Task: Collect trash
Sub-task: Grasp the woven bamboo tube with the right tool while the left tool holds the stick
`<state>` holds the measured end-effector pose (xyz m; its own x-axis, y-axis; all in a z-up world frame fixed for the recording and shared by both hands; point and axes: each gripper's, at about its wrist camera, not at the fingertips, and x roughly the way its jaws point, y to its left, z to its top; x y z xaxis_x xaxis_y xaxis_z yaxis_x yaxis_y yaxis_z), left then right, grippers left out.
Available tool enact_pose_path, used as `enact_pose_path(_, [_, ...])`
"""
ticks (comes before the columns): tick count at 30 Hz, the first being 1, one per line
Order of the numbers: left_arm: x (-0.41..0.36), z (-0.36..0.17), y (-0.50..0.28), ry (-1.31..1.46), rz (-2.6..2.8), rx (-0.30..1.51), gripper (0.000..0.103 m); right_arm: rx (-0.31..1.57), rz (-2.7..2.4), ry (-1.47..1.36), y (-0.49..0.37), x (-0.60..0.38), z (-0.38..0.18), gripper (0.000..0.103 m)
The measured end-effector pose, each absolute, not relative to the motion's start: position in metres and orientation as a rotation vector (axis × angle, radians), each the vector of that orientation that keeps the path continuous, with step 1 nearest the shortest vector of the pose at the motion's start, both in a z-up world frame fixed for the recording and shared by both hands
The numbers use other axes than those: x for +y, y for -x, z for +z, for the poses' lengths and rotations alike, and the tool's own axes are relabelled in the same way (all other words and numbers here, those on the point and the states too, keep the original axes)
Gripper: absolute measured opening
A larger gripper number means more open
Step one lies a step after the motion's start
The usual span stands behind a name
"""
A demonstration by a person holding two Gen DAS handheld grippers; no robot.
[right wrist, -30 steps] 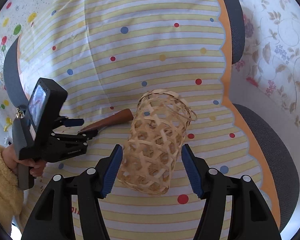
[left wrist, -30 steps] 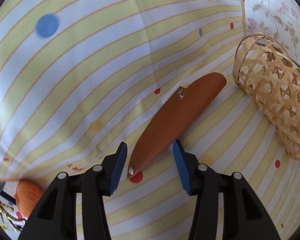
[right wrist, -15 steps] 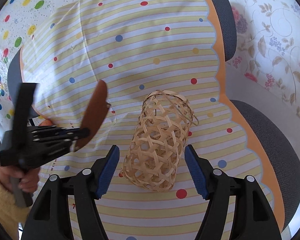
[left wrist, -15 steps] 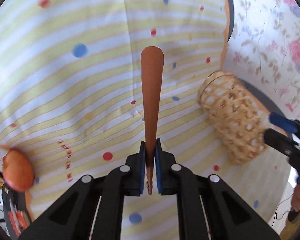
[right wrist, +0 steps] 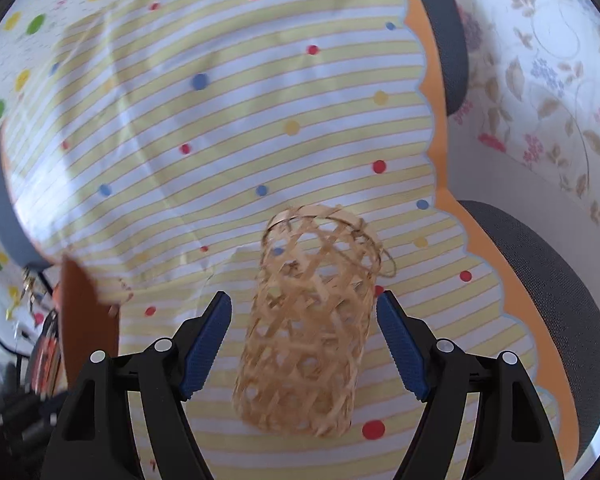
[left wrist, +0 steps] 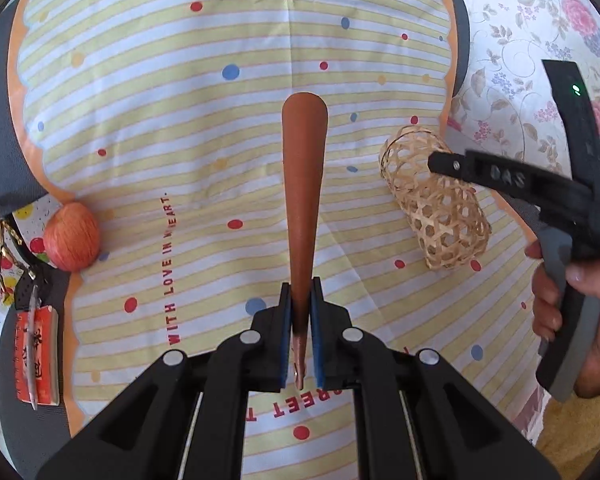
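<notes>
Left gripper (left wrist: 300, 336) jaws clamped on narrow end of brown leather sheath (left wrist: 303, 184), lifted off striped cloth (left wrist: 180, 80); thin, light, bendy. Right gripper (right wrist: 304, 344) jaws just widening, astride woven bamboo basket (right wrist: 308, 320) lying sideways, untouched; light, crushable, grip mid-body gently.

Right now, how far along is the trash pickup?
Done: the left gripper has its jaws shut on the brown strip and holds it off the cloth. In hand: the right gripper, jaws just opening, straddles the basket lying on its side without gripping it. Left: get the strip into the basket.
</notes>
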<state>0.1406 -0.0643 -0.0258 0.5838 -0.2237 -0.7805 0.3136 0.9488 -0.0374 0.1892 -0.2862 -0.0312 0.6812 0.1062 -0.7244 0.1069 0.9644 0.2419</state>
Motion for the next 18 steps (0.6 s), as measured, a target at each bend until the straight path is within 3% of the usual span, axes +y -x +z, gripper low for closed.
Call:
enact_pose_path(9, [-0.055, -0.029, -0.134, -0.079, -0.302, 0.901, 0.007, 0.87, -0.001, -0.262, -0.199, -0.279, -0.047, 0.07])
enact_pose_path(18, [-0.056, -0.016, -0.092, -0.071, -0.314, 0.868, 0.007, 0.721, 0.057, -0.202, -0.118, -0.271, 0.005, 0.066])
